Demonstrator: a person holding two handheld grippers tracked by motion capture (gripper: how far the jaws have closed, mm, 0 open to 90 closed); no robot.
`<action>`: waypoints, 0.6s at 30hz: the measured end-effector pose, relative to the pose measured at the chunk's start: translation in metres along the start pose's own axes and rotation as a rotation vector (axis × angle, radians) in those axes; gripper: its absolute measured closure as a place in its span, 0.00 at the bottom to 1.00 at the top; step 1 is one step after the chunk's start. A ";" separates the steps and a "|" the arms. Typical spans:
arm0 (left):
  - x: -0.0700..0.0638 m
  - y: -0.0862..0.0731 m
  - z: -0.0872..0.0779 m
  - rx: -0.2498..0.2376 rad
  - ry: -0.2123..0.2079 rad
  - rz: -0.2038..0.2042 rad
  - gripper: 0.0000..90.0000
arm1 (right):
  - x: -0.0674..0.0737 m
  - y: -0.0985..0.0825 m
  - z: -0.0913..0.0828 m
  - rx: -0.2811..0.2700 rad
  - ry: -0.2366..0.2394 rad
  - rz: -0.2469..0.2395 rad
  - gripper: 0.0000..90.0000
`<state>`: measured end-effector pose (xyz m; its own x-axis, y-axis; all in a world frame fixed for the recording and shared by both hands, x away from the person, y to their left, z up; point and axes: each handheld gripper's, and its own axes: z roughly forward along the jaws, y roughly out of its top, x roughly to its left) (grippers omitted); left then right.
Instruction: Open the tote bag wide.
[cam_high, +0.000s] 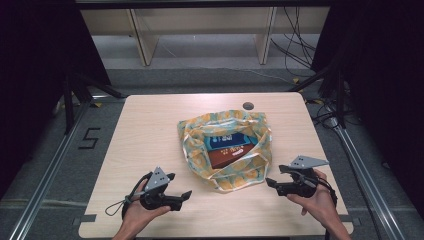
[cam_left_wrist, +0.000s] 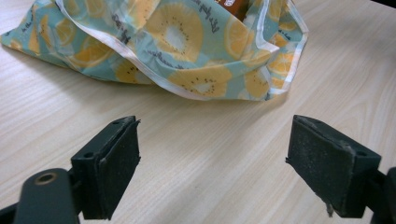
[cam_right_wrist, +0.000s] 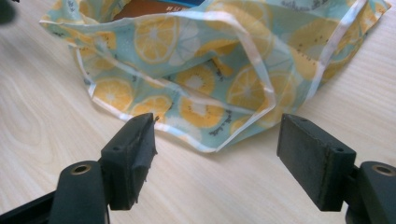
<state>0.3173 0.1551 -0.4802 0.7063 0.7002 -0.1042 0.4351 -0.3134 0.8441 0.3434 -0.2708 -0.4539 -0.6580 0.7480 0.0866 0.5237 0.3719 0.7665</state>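
A cloth bag (cam_high: 225, 150) printed with lemon slices lies open in the middle of the wooden table (cam_high: 150, 125). Inside it lie a blue box (cam_high: 229, 139) and a brown box (cam_high: 230, 156). My left gripper (cam_high: 179, 186) rests low at the front left, jaws open, pointing at the bag's near edge (cam_left_wrist: 205, 84). From the front right, my right gripper (cam_high: 277, 176) also points at the bag, open and empty. In the right gripper view the bag's near hem (cam_right_wrist: 210, 140) lies just ahead of the open jaws, and nothing sits between either pair of pads.
A round cable hole (cam_high: 248, 106) sits near the table's far edge. Black frame legs and cables stand on the floor at both sides. Bare wood lies to the left of the bag and along the front edge.
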 end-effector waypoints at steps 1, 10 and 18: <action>0.000 -0.002 0.000 0.000 -0.004 -0.006 0.17 | 0.002 -0.001 0.001 -0.005 0.005 0.019 0.32; 0.000 -0.012 -0.005 0.023 0.019 -0.012 0.18 | 0.012 -0.014 0.000 0.010 0.011 0.005 0.32; -0.010 -0.017 -0.007 0.040 0.010 0.011 0.18 | 0.018 -0.039 -0.004 0.045 -0.005 -0.026 0.31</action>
<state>0.2994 0.1578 -0.4900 0.7057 0.7028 -0.0900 0.4499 -0.3463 0.8232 0.3085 -0.2740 -0.4795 -0.6692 0.7404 0.0635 0.5299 0.4156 0.7392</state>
